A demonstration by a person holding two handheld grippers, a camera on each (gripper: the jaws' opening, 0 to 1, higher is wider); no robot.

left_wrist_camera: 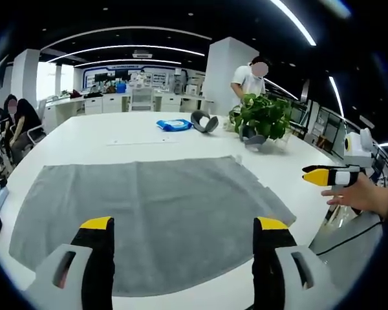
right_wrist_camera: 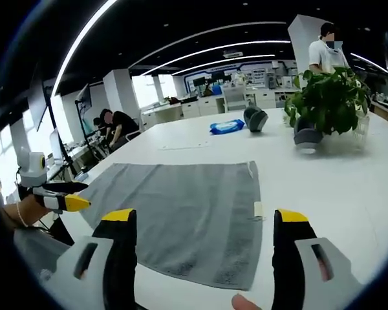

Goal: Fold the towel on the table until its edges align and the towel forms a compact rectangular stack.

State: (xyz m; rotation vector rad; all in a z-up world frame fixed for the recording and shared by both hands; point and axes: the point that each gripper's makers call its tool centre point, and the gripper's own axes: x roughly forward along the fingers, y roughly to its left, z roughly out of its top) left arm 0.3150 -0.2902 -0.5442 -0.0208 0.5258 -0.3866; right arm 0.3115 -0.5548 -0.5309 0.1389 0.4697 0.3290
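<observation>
Left gripper view: looks from the table's near edge, low, across the grey towel point(left_wrist_camera: 149, 219) toward the potted plant point(left_wrist_camera: 265, 116). Right gripper view: looks from the towel's right end, close above the white table point(right_wrist_camera: 323, 187), facing the same far side. Shared: towel point(right_wrist_camera: 187, 213), plant point(right_wrist_camera: 330, 97), blue packet point(left_wrist_camera: 174, 124) point(right_wrist_camera: 227, 126).

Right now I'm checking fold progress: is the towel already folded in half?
No, the grey towel lies spread flat in a single layer on the white table.
</observation>
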